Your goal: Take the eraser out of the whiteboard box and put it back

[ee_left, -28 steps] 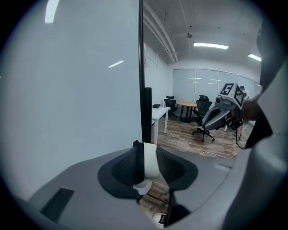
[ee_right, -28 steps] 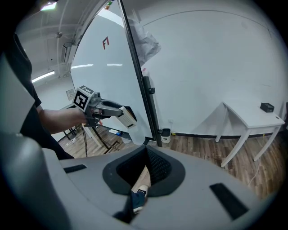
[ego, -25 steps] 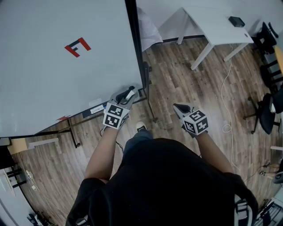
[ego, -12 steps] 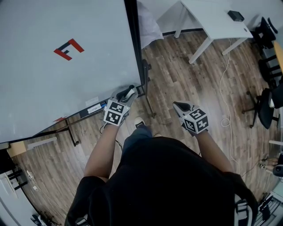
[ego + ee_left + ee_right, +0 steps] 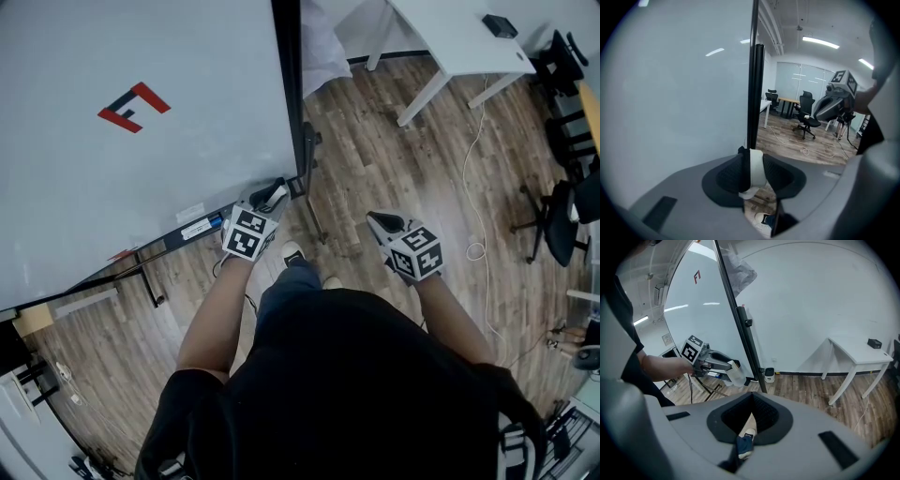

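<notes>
- Whiteboard [image 5: 141, 141] is filling the left side.
- Left arm is stretching forward, left gripper [image 5: 272, 197] angling down at the board's lower right corner.
- Right gripper [image 5: 380, 225] is hanging apart, jaws seemingly pressed together, empty.
- Eraser [image 5: 754, 168] is sitting clamped between the left jaws.

A wood-plank floor [image 5: 394, 159] carries everything. The whiteboard's dark stand [image 5: 315, 211] sets its feet on it. A white cable [image 5: 476, 250] trails over the planks into a loop, and office chairs [image 5: 565, 225] stand at the right. A white counter [image 5: 450, 37] by the wall bears a small black box [image 5: 499, 25]. The narrow tray [image 5: 192, 232] under the board holds items too small to tell.
</notes>
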